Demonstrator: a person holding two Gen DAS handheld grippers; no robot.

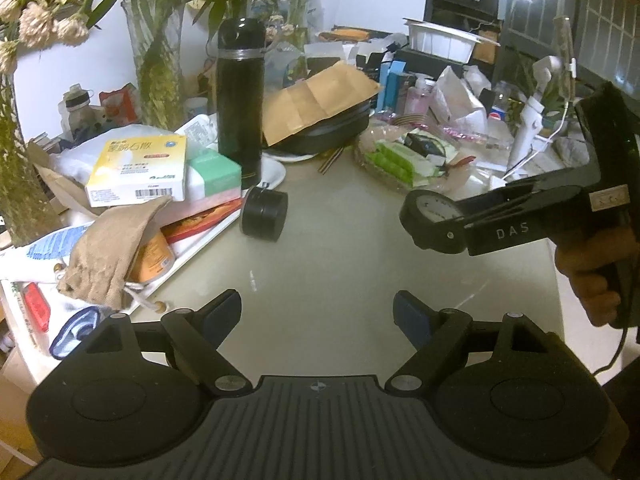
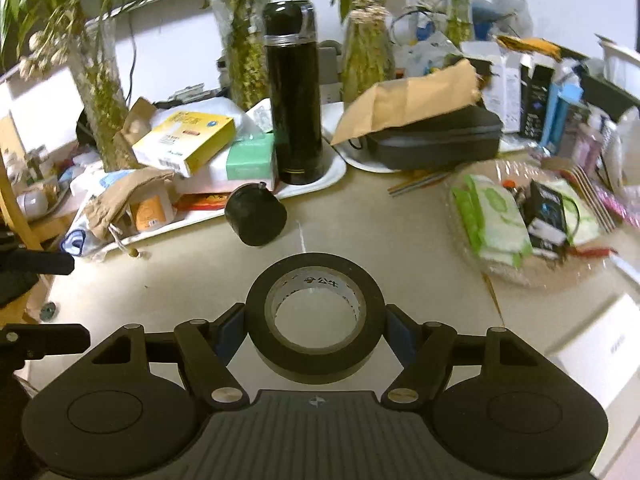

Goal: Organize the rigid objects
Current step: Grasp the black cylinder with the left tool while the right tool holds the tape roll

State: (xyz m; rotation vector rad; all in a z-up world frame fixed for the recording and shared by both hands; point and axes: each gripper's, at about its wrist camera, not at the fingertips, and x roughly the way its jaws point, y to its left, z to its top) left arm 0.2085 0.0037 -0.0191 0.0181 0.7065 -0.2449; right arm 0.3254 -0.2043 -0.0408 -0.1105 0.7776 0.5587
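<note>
R gripper (image 2: pixel 316 326) clamped on tape roll (image 2: pixel 316 316); L gripper (image 1: pixel 318 314) apart, empty. Keep roll level, set near tray (image 2: pixel 336 172) edge w/o nudging black cap (image 2: pixel 256 216).

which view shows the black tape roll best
The right wrist view: the black tape roll sits centred and close between the right gripper fingers, its hole and printed core facing the camera. The left wrist view shows it only from the side, partly hidden by that gripper.
</note>
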